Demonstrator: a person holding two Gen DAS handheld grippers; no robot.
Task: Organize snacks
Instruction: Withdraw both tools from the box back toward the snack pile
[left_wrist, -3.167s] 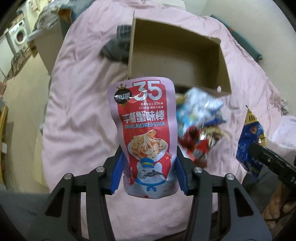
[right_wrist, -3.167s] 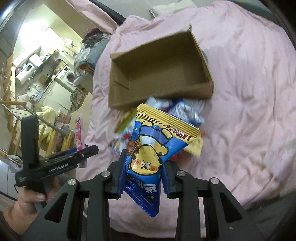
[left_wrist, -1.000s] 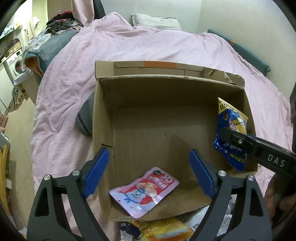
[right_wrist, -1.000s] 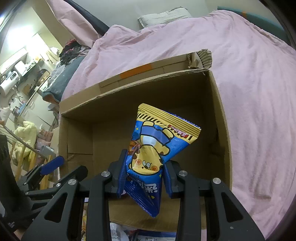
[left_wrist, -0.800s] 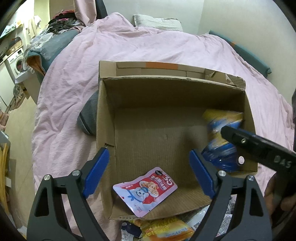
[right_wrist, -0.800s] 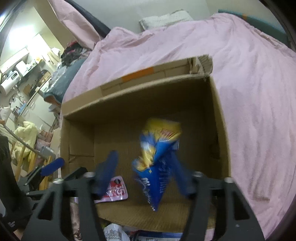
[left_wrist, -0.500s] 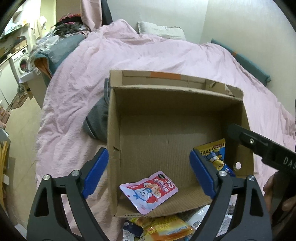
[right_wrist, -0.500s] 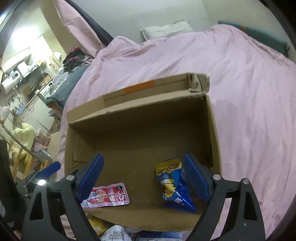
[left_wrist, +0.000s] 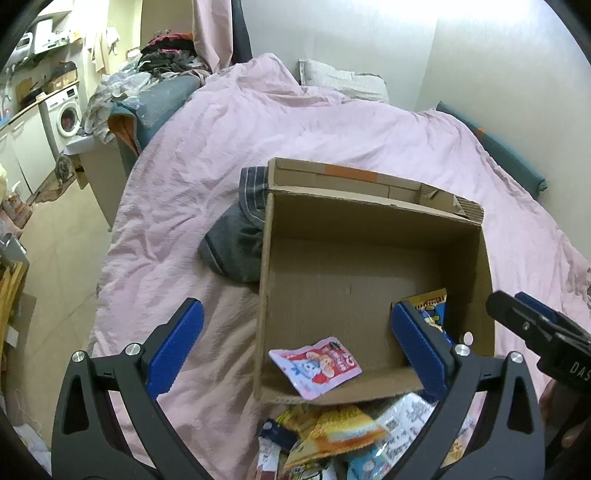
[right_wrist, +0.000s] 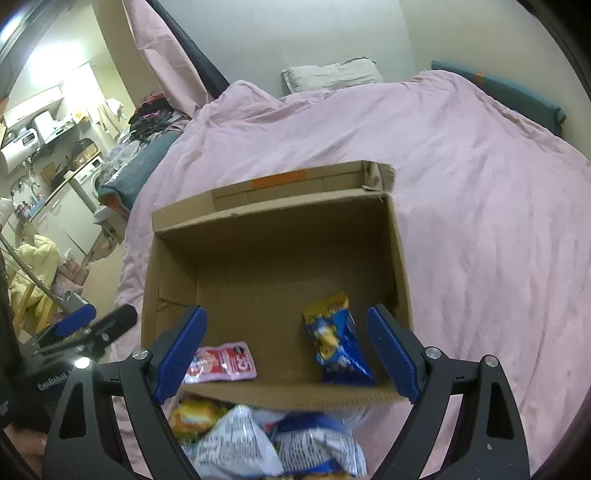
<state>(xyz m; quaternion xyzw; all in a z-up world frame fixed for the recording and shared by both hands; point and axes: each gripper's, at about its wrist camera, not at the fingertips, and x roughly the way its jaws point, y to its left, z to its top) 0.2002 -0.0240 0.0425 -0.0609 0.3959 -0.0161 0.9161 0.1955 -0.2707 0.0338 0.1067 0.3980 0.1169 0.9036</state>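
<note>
Both claws are held wide with nothing between the pads, the left claw (left_wrist: 295, 339) and right claw (right_wrist: 286, 345) having just been opening above the cardboard box (right_wrist: 273, 221) on the pink bed (right_wrist: 480, 221). Inside, by the box's near wall, the red crab-stick pouch (left_wrist: 314, 365) is laid at the left and the blue snack bag (right_wrist: 334, 339) at the right. More snack packets (right_wrist: 236, 443) are piled on the bed against that wall.

Black gripper (left_wrist: 295, 347), blue ribbed pads (left_wrist: 173, 345)

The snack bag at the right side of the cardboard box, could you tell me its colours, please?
The snack bag is blue with a yellow top; the right wrist view shows it best.
</note>
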